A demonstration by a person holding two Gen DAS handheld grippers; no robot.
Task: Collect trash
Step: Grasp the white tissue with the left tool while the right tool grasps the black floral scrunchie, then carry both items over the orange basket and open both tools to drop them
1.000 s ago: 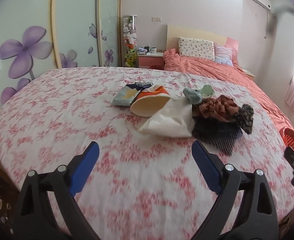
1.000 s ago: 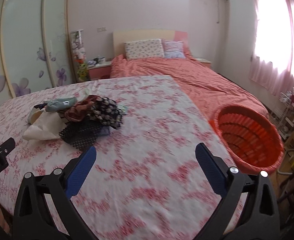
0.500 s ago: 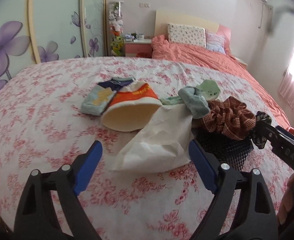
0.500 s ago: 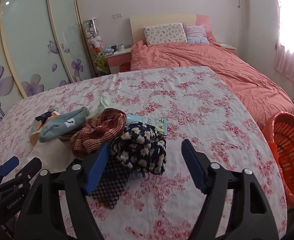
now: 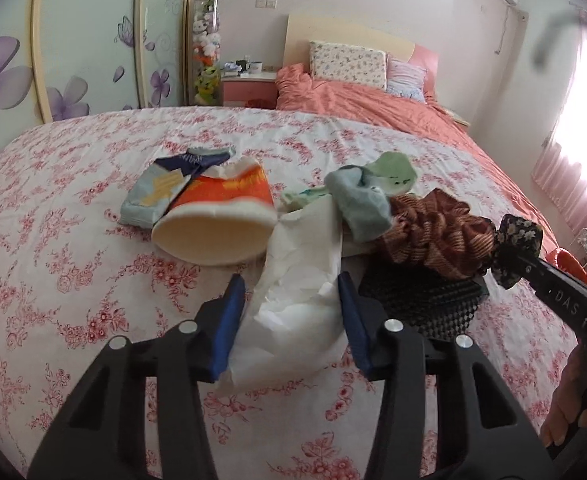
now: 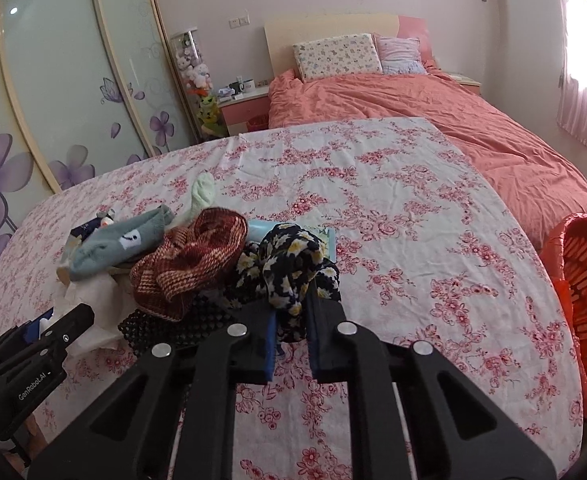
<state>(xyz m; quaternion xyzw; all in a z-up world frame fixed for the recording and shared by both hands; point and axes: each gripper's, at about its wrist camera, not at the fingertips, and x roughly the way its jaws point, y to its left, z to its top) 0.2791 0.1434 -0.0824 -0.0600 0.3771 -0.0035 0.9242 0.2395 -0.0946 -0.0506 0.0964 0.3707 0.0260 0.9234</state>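
Pile of litter and small cloth items is seen on a floral bedsheet point(image 5: 73, 208), near the middle of the near bed.

Left gripper point(image 5: 289, 312): jaws are set on either side of a crumpled white paper bag point(image 5: 301, 280); the blue pads point(image 5: 229, 320) are seen against the bag's near end, with the paper bunched between them. Grip looks part-closed on the bag; whether it is clamped tight cannot be told.

Right gripper point(image 6: 291, 320): jaws are drawn close together and clenched on a black floral scrunchie point(image 6: 289, 264), whose lower fold is pinched between the pads. The same scrunchie point(image 5: 519, 240) is seen at the right edge of the pile in the left view, at the tip of the right gripper.

Other items noted:
- Orange-and-white paper cup point(image 5: 217, 220), lying on its side, mouth toward the camera, left of the bag.
- Flattened snack wrapper point(image 5: 165, 192), touching the cup's far left side.
- Grey-blue sock point(image 6: 121, 244) and pale green sock point(image 5: 393, 172), on the far part of the pile.
- Brown plaid scrunchie point(image 6: 189, 260), just left of the floral one, touching it.
- Black mesh piece point(image 5: 425, 300), lying under the scrunchies.

Orange basket point(image 6: 585, 308) is seen at the far right, beside the bed, well apart from the pile.
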